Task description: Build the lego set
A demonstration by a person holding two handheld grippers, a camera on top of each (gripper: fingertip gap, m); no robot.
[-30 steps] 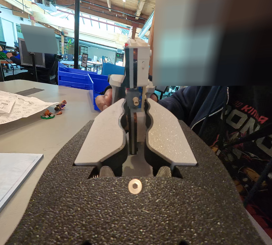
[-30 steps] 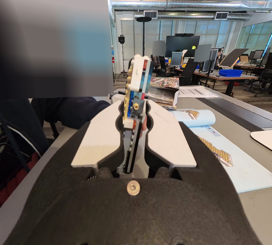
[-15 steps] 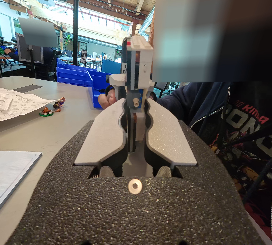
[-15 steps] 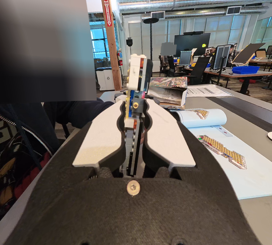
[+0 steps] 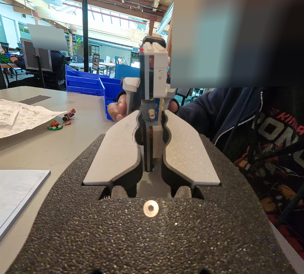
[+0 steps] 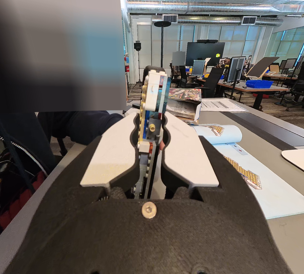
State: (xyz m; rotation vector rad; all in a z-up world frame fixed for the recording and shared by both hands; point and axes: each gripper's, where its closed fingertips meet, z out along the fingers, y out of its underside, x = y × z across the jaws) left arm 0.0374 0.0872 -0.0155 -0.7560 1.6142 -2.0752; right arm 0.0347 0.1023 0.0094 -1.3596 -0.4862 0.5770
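Above a grey desk (image 5: 49, 147), the left claw (image 5: 150, 116) and right claw (image 6: 150, 117) face each other, each clamped narrow on the same upright toy-brick model (image 5: 153, 75), white, grey and blue. An open instruction booklet (image 6: 218, 134) lies just beside them.

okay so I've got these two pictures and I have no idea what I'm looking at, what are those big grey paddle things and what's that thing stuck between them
No robot here: a person holds a hand-held gripper in each hand, and each carries a camera looking along its two grey fingers. One picture comes from the left gripper, the other from the right gripper. Both are closed on the same toy brick model, from opposite sides. In the left view the grey table carries a printed sheet, small brick figures and blue bins. In the right view there is an open instruction booklet and a torn-open box.
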